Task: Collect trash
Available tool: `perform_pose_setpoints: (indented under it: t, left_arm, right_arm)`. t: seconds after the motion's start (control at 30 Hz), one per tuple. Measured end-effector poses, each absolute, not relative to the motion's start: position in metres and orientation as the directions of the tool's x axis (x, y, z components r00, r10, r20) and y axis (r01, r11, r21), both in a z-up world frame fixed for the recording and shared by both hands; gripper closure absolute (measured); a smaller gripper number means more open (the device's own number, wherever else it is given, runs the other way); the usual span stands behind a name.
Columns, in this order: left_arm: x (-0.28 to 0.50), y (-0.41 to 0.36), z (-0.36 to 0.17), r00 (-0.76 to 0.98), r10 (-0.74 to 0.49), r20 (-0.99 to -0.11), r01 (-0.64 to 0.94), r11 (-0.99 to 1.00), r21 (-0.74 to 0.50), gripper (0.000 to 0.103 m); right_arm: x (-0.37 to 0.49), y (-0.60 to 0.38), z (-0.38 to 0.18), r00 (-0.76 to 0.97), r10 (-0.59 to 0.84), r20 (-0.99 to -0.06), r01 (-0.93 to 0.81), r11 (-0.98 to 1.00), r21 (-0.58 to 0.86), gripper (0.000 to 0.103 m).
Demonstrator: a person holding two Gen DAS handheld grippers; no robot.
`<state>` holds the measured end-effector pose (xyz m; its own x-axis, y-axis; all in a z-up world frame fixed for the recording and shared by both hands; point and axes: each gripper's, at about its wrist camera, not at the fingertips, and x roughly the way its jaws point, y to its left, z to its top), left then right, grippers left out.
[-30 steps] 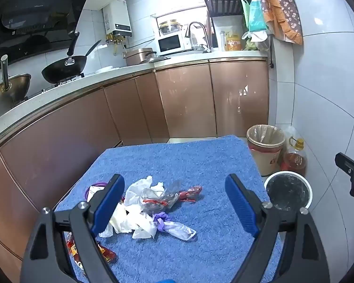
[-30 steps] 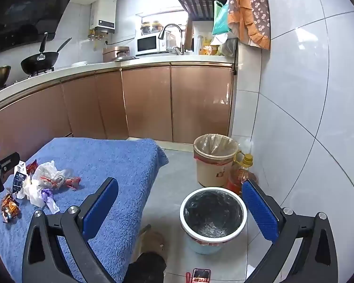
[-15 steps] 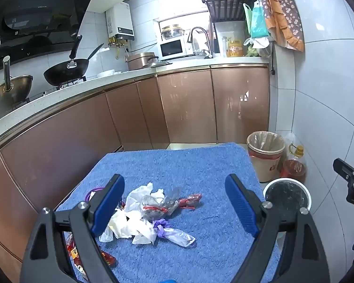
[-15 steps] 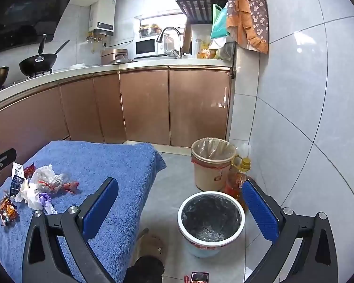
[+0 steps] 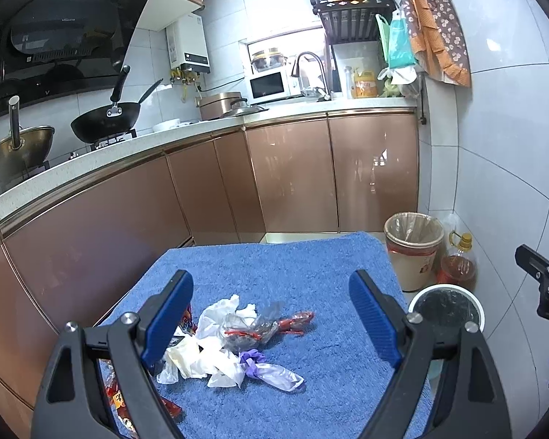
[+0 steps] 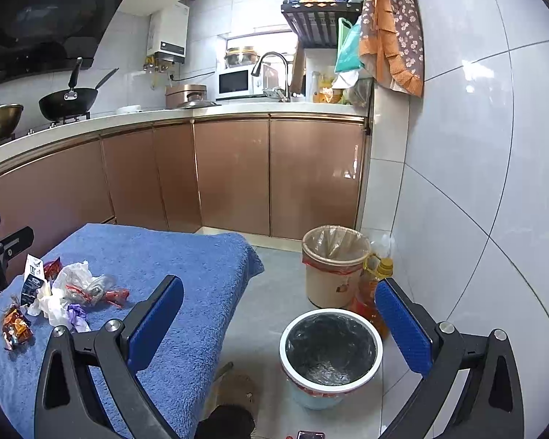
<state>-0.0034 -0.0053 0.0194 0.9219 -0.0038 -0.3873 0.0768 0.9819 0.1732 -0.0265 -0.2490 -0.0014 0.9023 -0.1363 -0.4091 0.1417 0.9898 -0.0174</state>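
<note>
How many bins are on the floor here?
2: a white-rimmed bin with a black liner nearest the right gripper, and a beige bin with a clear liner behind it by the cabinets. Others may be out of view.

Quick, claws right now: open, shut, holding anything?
Left claw: open, empty, above the trash pile.
Right claw: open, empty, above the black-lined bin.

A rough, nubby blue terry cloth (image 5: 274,267) is covering the table, crinkled clear and white plastic wrappers (image 5: 238,336) are catching light on it, the cabinet doors (image 6: 234,179) are showing a glossy coppery sheen, and smooth glazed wall tiles (image 6: 475,146) are reflecting highlights beside a black-plastic-lined bin (image 6: 331,347).
</note>
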Motion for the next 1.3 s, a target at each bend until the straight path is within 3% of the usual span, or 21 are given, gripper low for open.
perform_pose_setpoints:
  t: [0.97, 1.3]
  left_arm:
    - [0.002, 0.000, 0.017, 0.925, -0.043, -0.377, 0.111, 0.980, 0.162, 0.016]
    - [0.010, 0.005, 0.015, 0.901, -0.095, -0.423, 0.160, 0.980, 0.120, 0.016]
  right_arm:
    - [-0.021, -0.245, 0.009, 0.917, -0.140, -0.373, 0.142, 0.990, -0.022, 0.000]
    - [-0.013, -0.237, 0.004, 0.912, -0.126, -0.390, 0.126, 0.992, -0.026, 0.000]
